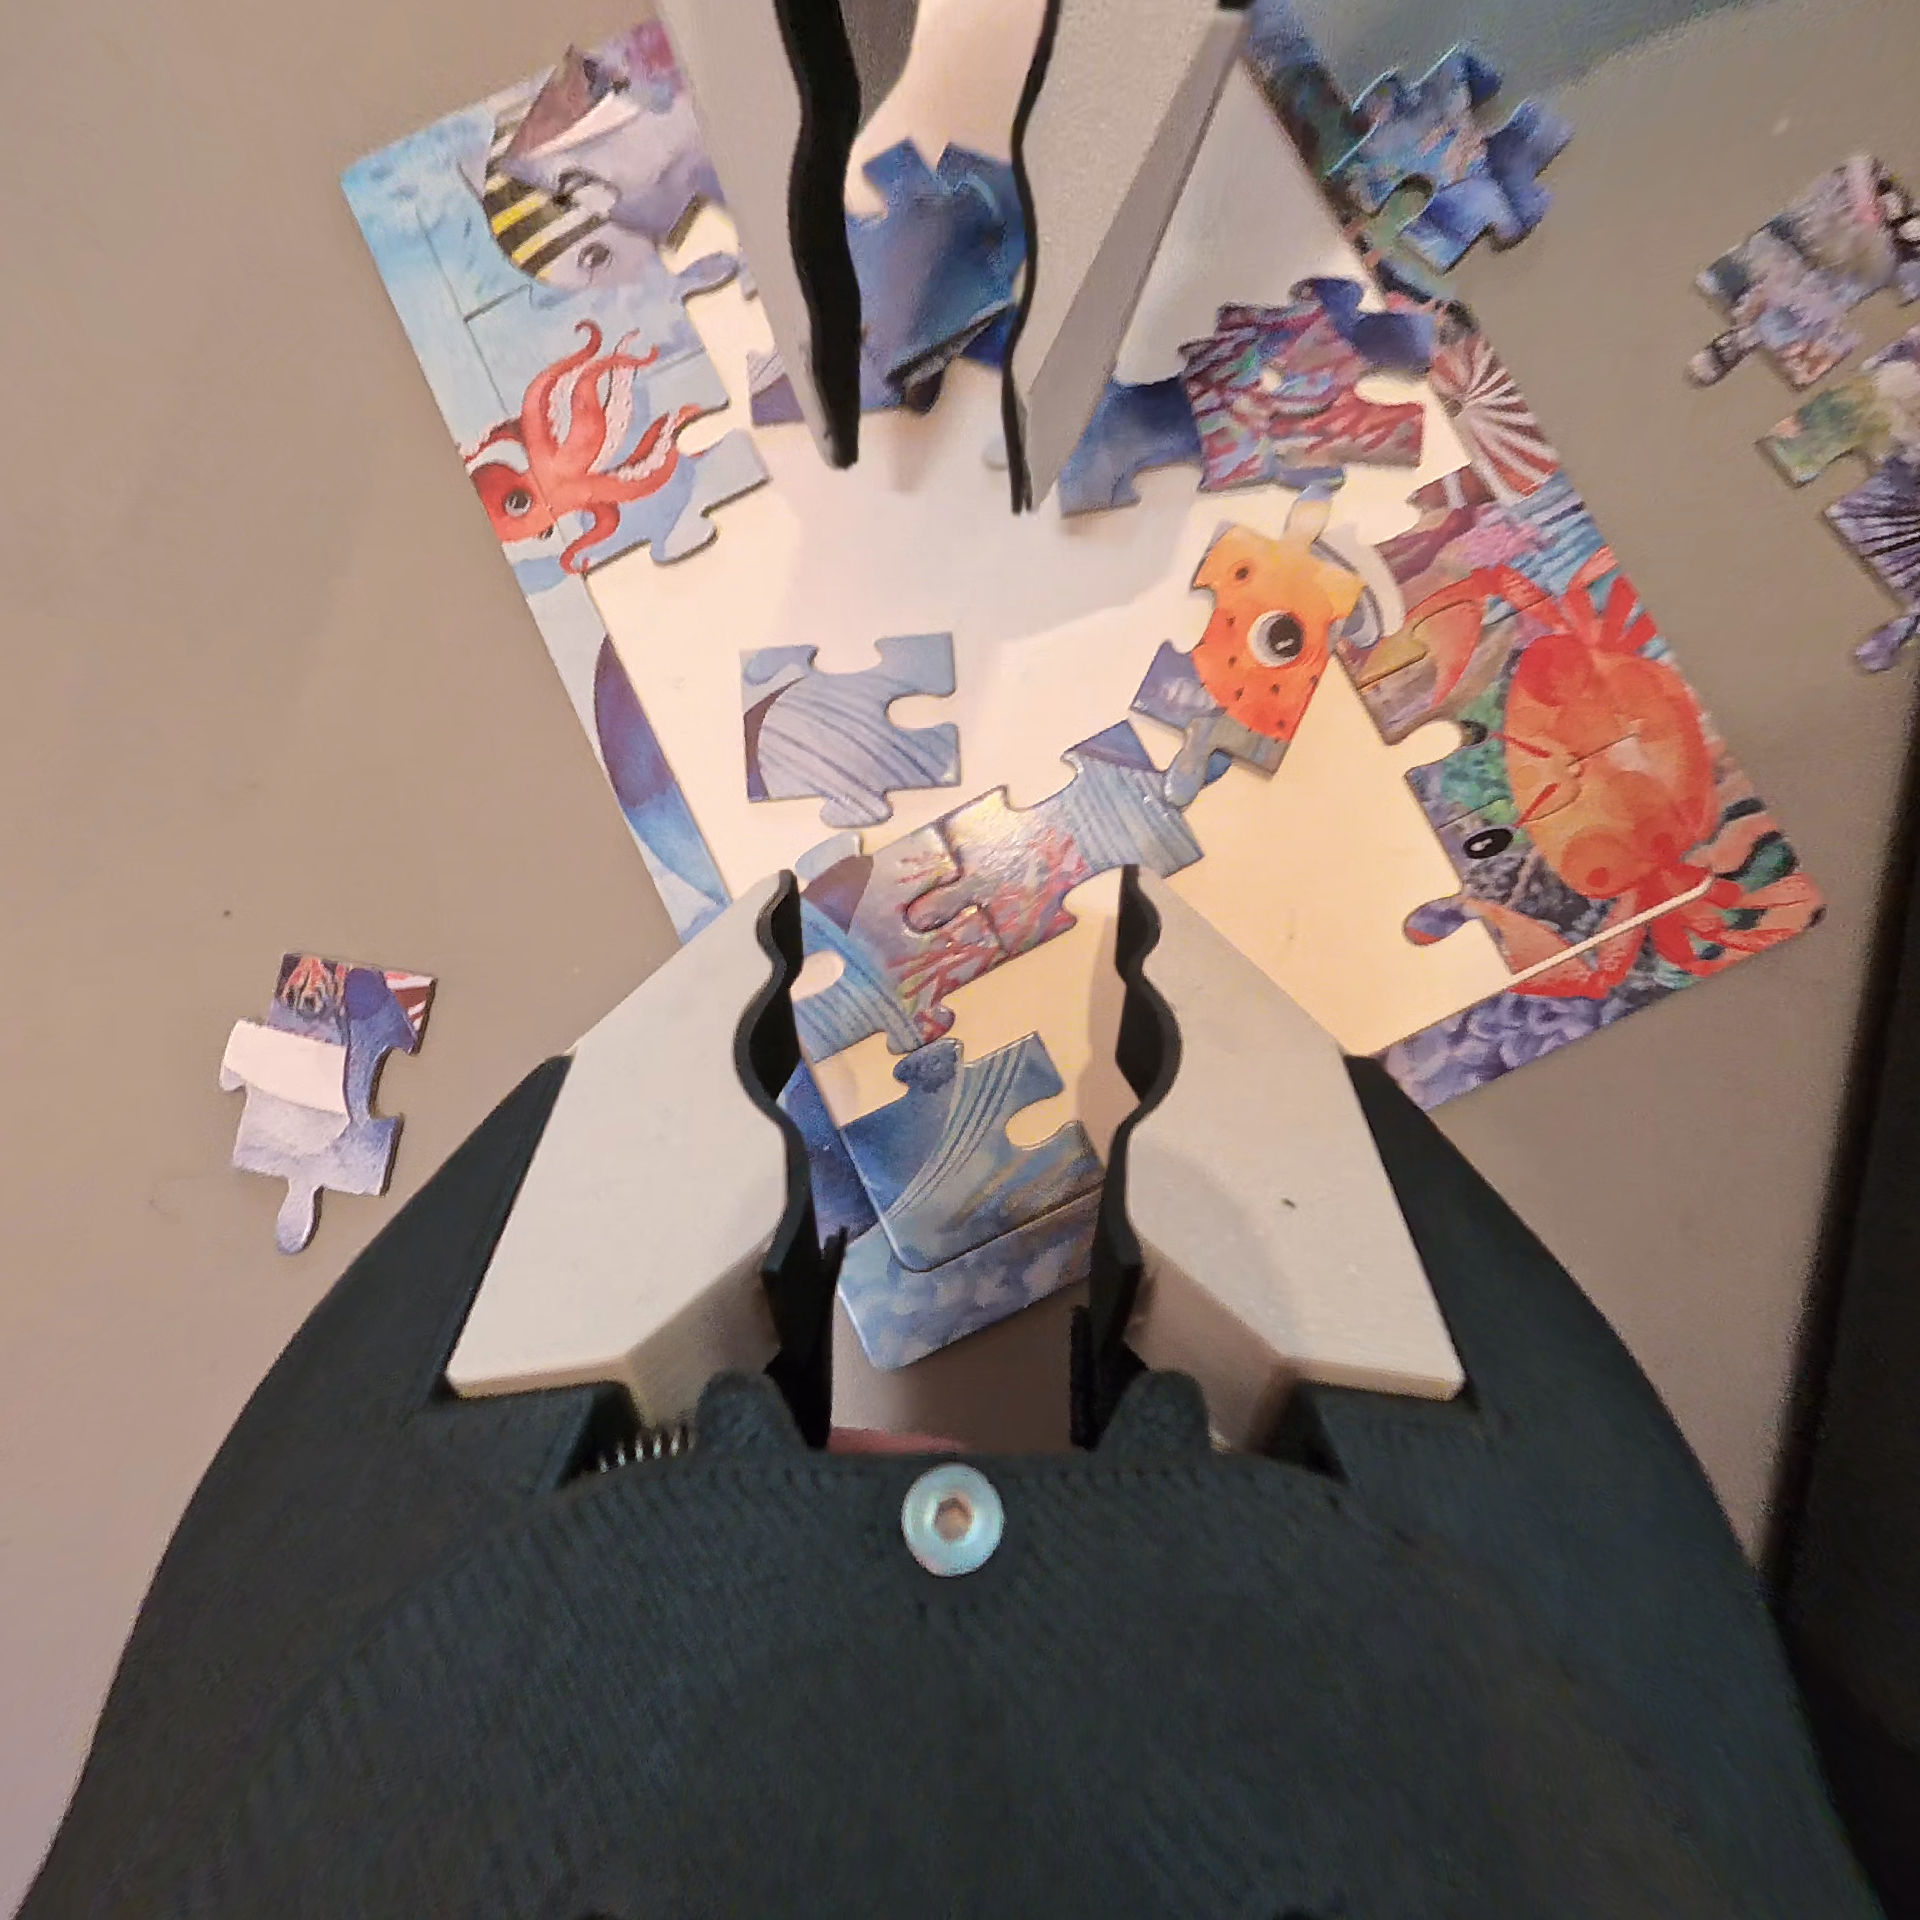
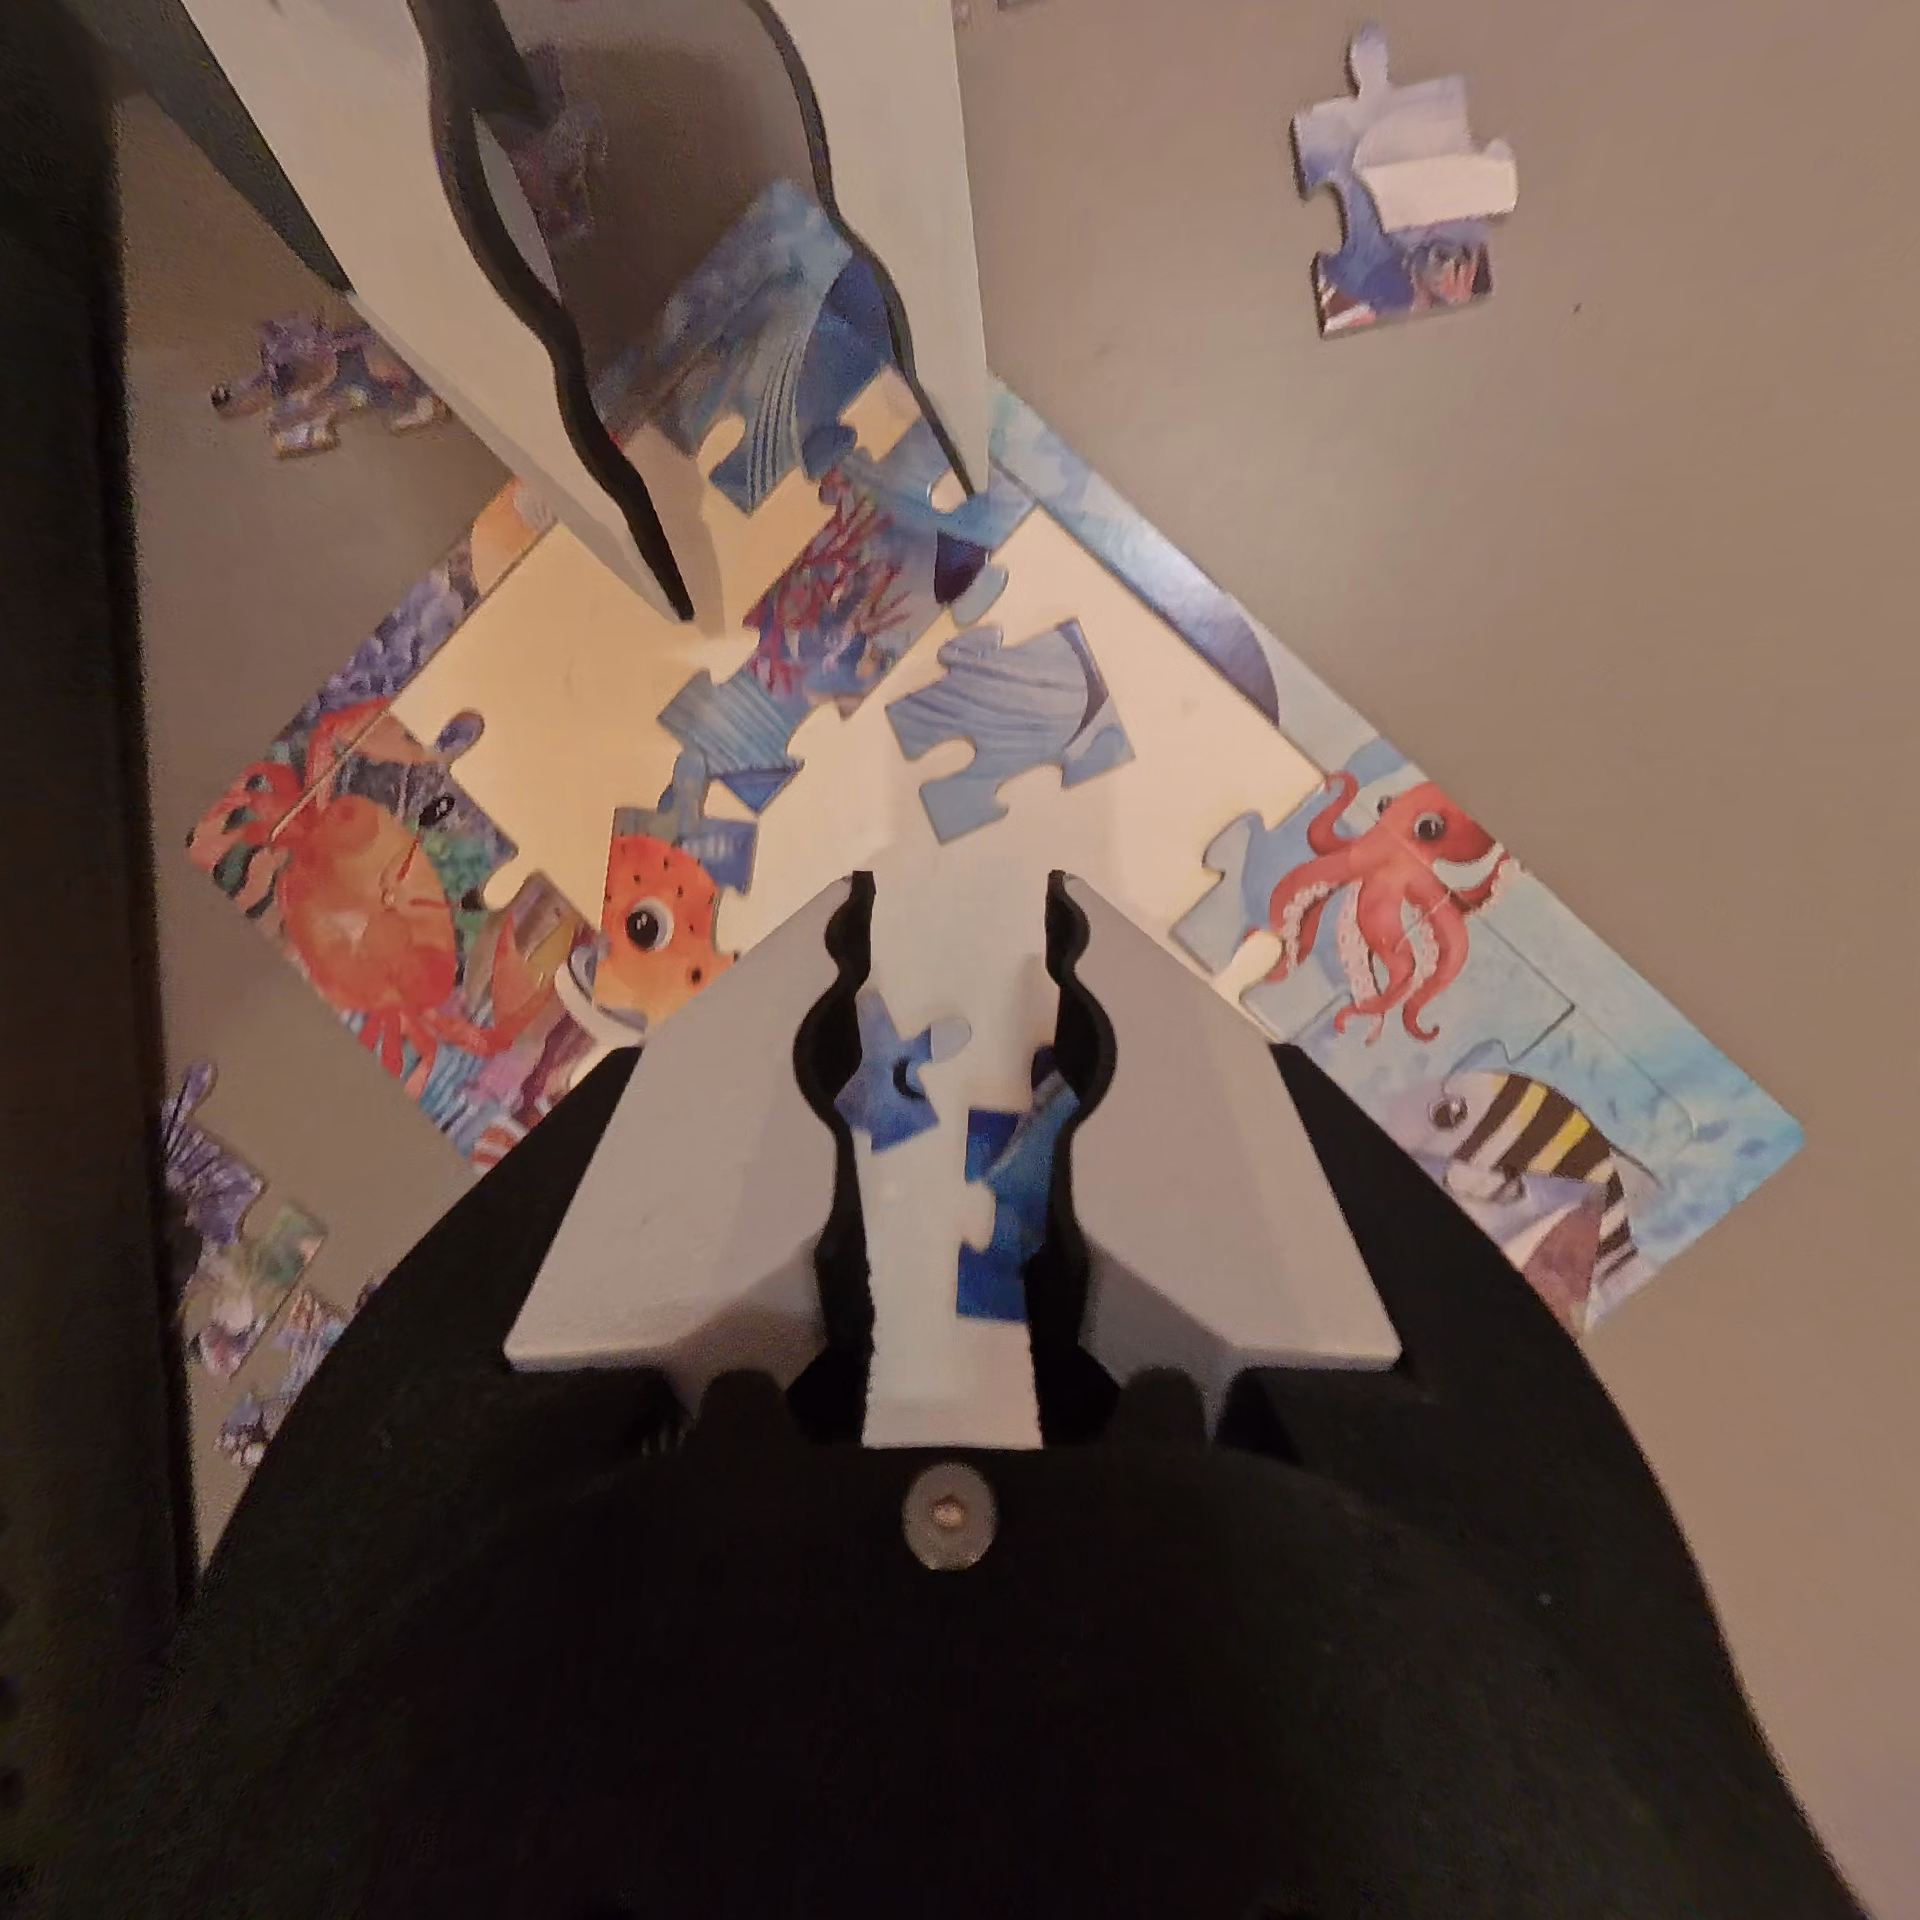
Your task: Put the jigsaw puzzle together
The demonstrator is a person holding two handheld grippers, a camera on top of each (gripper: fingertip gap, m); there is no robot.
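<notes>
Your left tongs (image 1: 961, 914) stand apart above the near edge of the cardboard jigsaw puzzle tray with the cream floor and sea-creature border (image 1: 1299, 831), gripping nothing; a pale blue striped piece (image 1: 966, 1153) lies flat on the board between the fingers, untouched as far as the left wrist view shows. Your right tongs (image 2: 961, 883) are also apart and empty, hovering over two dark blue pieces (image 2: 899, 1081) on the cream floor.

The puzzle is partly built: the red octopus and striped fish corner (image 2: 1392, 894), the orange crab corner (image 1: 1600, 769), and a short chain of coral pieces joined to the orange spotted fish piece (image 1: 1262, 649) are in place. A light blue wavy piece (image 1: 847, 727) sits alone on the cream floor, and more wait on the grey tabletop (image 1: 208, 520), among them a blue piece with a peeled white patch (image 1: 322, 1091).

You seem to be between picks, choosing a piece. Next, lower one pair of tongs around a loose piece's edge, close gently, and turn it until its knobs match a gap; thin cardboard lying flat may slip, so lifting one edge first could help.
</notes>
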